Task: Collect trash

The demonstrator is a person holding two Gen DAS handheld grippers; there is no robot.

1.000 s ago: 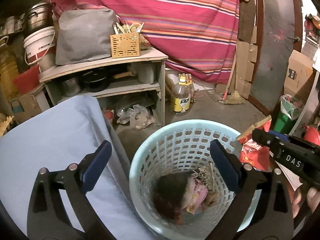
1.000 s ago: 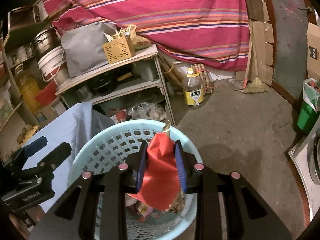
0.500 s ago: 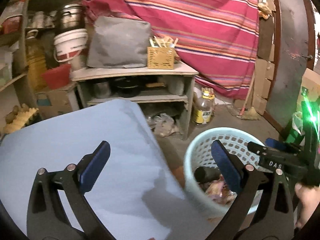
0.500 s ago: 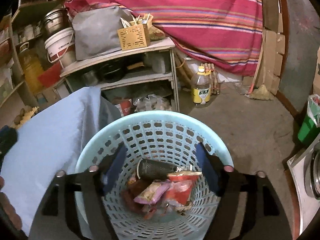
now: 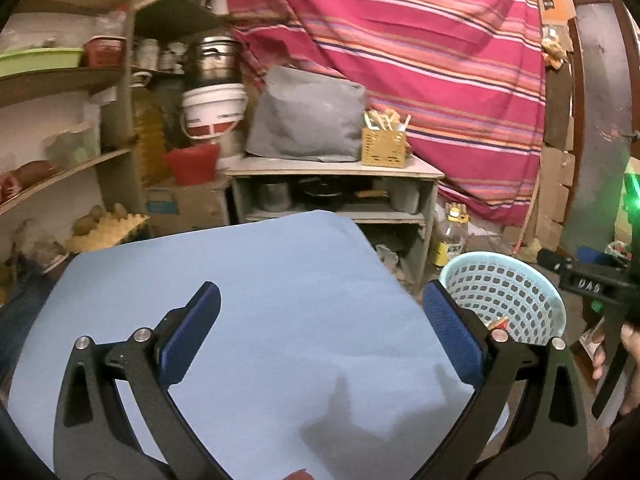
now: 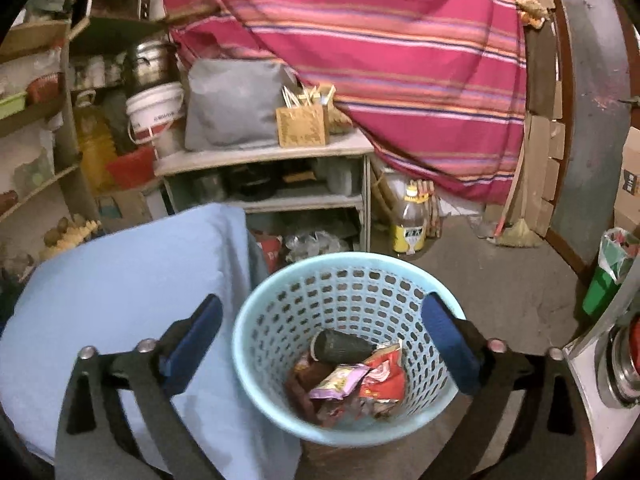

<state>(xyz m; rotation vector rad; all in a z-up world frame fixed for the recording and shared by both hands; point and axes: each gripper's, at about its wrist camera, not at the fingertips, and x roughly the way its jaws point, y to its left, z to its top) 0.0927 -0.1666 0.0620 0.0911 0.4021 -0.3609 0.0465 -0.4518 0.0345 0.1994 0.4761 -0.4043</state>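
Observation:
A light blue perforated basket (image 6: pixel 280 308) stands on the floor beside a table with a blue cloth (image 6: pixel 120 280). Inside lie a red snack bag (image 6: pixel 384 376), a purple wrapper (image 6: pixel 340 380) and a dark cylinder (image 6: pixel 340 346). My right gripper (image 6: pixel 320 344) is open and empty above the basket. My left gripper (image 5: pixel 320 332) is open and empty over the blue cloth (image 5: pixel 280 300). The basket (image 5: pixel 532 280) shows at its right, with the right gripper's body (image 5: pixel 588 284) beyond it.
A wooden shelf unit (image 6: pixel 264 156) with a grey bag, a bamboo holder and pots stands behind. An oil bottle (image 6: pixel 410 224) and a broom (image 6: pixel 516 232) are on the floor by the striped curtain. A green bin (image 6: pixel 604 280) is at right.
My right gripper opened and dropped the red snack bag into the basket, then drew back. My left gripper swung left from over the basket to over the blue cloth.

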